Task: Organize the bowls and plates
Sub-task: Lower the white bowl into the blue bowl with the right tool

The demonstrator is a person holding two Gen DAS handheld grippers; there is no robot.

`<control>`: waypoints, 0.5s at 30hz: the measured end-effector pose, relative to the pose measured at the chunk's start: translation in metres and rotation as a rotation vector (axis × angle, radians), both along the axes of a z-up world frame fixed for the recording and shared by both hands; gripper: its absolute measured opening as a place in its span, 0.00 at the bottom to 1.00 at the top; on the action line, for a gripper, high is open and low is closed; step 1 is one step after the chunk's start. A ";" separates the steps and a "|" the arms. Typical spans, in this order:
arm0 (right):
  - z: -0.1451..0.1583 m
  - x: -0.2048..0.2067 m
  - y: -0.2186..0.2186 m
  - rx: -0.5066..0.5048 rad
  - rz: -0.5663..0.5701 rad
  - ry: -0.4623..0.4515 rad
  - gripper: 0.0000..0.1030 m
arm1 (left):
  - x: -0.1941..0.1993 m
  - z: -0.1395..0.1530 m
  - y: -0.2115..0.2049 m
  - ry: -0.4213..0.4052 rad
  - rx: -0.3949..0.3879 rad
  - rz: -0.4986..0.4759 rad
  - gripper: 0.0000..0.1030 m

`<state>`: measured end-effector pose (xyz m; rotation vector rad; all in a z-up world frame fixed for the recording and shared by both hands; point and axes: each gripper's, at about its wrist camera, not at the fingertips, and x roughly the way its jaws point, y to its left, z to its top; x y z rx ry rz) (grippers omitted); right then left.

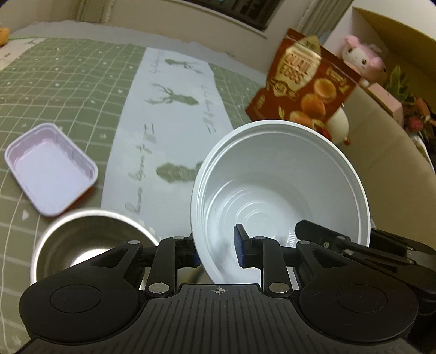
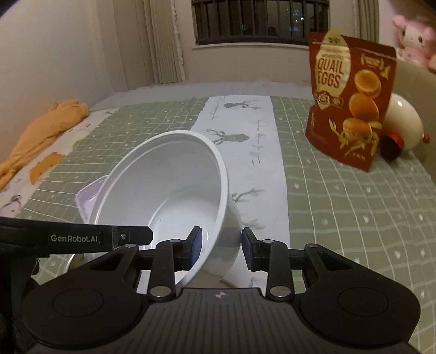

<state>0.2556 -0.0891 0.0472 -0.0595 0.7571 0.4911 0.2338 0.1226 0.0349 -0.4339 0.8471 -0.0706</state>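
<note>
the left gripper (image 1: pixel 216 252) pinches the near wall of a white plastic bowl (image 1: pixel 278 185), one blue pad inside and the other outside, jaws narrow on the thin rim. the right gripper (image 2: pixel 221 249) grips the same white bowl (image 2: pixel 174 185) at the opposite side of its rim, one pad inside, the other against the outer wall, also drawn in close on it. the bowl is tilted and held off the table between the two tools; in the left wrist view the black fingers of the other tool reach in at the bowl's right edge. just left of the left gripper and below it sits a steel bowl (image 1: pixel 90 242), empty and shiny inside. further left on the green checked tablecloth (image 1: pixel 68 81) lies a pale lilac rectangular tray (image 1: pixel 51 168), empty, well apart from the steel bowl; from the right wrist only a corner of it shows behind the white bowl. a white runner with deer prints (image 2: pixel 245 130) runs down the middle of the cloth. beyond, on the right, a red quail eggs pouch (image 2: pixel 351 100) stands upright, with a white egg-shaped ornament (image 2: pixel 403 128) just behind it. an orange cloth (image 2: pixel 43 128) lies bunched at the far left edge. a pink plush toy (image 2: pixel 414 35) sits at the far right, and a barred window (image 2: pixel 259 19) is set in the back wall.
</note>
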 end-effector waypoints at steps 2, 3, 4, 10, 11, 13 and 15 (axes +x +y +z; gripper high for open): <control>-0.001 -0.008 -0.011 0.030 -0.003 0.022 0.30 | -0.010 0.000 -0.009 0.016 0.007 -0.007 0.25; -0.002 -0.011 -0.016 0.042 -0.005 0.029 0.30 | -0.014 -0.001 -0.013 0.027 0.012 -0.012 0.25; -0.004 -0.016 -0.022 0.054 -0.008 0.037 0.30 | -0.018 -0.002 -0.017 0.040 0.018 -0.018 0.25; -0.027 -0.028 -0.038 0.087 -0.020 0.098 0.30 | -0.037 -0.012 -0.030 0.083 0.031 -0.025 0.24; -0.031 -0.029 -0.040 0.093 -0.023 0.112 0.30 | -0.039 -0.012 -0.031 0.084 0.035 -0.024 0.24; -0.038 -0.030 -0.043 0.103 -0.028 0.132 0.30 | -0.044 -0.012 -0.034 0.084 0.051 -0.020 0.24; -0.043 -0.031 -0.046 0.111 -0.032 0.146 0.31 | -0.049 -0.010 -0.037 0.079 0.071 -0.019 0.23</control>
